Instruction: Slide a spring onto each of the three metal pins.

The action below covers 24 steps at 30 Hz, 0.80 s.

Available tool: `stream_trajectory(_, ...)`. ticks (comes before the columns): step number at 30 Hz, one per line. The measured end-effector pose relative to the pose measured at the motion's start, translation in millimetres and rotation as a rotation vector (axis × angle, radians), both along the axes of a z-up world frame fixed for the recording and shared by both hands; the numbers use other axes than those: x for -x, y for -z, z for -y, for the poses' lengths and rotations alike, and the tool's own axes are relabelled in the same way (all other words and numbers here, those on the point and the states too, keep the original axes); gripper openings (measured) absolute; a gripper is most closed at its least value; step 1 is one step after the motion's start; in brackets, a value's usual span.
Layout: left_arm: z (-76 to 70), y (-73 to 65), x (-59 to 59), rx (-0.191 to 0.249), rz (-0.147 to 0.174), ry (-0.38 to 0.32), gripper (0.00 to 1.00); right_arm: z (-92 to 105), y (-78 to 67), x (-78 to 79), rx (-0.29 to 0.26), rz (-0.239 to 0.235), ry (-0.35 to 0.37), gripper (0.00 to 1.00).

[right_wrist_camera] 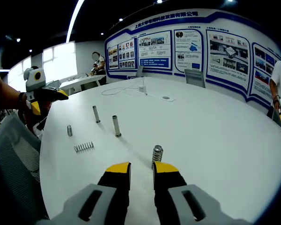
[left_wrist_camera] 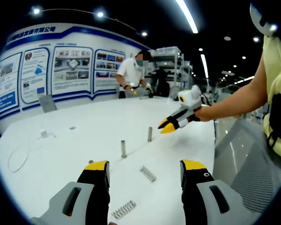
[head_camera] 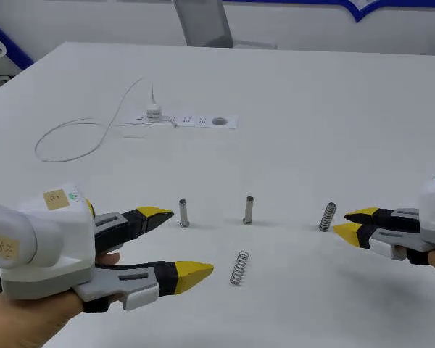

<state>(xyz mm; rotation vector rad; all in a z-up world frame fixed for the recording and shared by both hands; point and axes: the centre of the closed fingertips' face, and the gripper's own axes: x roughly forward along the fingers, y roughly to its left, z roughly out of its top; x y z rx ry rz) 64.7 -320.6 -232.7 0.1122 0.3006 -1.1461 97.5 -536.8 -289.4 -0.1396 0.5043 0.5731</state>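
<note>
Two bare metal pins stand upright on the white table. To their right, a third pin carries a spring. My right gripper sits just right of that spring, narrowly open and holding nothing; the spring stands just beyond its tips. One loose spring lies in front of the middle pin. My left gripper is wide open at the lower left, empty. Its own view shows that spring ahead and another loose spring lying low between the jaws.
A white cable and a power strip lie on the far part of the table. A chair back stands behind the far edge. Another person works at a bench in the background.
</note>
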Motion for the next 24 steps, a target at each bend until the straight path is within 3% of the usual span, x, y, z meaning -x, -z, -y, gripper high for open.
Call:
stream_trajectory(10, 0.5, -0.5, 3.6, -0.002, 0.002, 0.003, 0.62, -50.0, -5.1, 10.5, -0.011, -0.002, -0.145, 0.20)
stream_trajectory(15, 0.5, -1.9, 3.4, 0.000, 0.004, 0.002, 0.62, -73.1, -1.4, 10.9, 0.015, -0.013, -0.237, 0.20)
stream_trajectory(24, -2.2, -0.7, 2.6, -0.003, 0.004, -0.005, 0.62, -108.4, 5.7, 14.5, 0.118, -0.041, -0.475, 0.21)
